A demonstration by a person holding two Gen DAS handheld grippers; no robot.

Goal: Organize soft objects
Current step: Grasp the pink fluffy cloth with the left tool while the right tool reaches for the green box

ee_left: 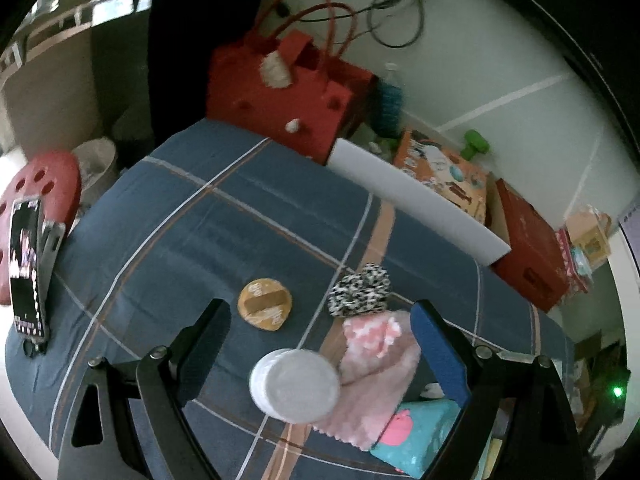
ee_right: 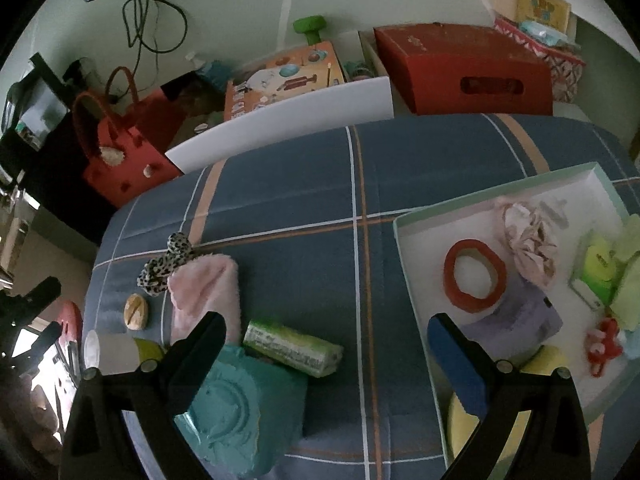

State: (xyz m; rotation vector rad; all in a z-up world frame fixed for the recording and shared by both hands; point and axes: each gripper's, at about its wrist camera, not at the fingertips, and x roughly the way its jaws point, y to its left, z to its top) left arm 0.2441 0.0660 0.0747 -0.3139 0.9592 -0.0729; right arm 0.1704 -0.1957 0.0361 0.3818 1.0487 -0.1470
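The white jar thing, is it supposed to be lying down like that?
Probably not. The white jar lies tipped on its side on the blue blanket, its round end facing the camera, against the pink fluffy cloth. Nothing has spilled from it. The other loose things simply lie flat.

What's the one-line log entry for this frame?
left gripper: open, empty, over white tub and pink cloth | right gripper: open, empty, over green pack | tray: partly filled
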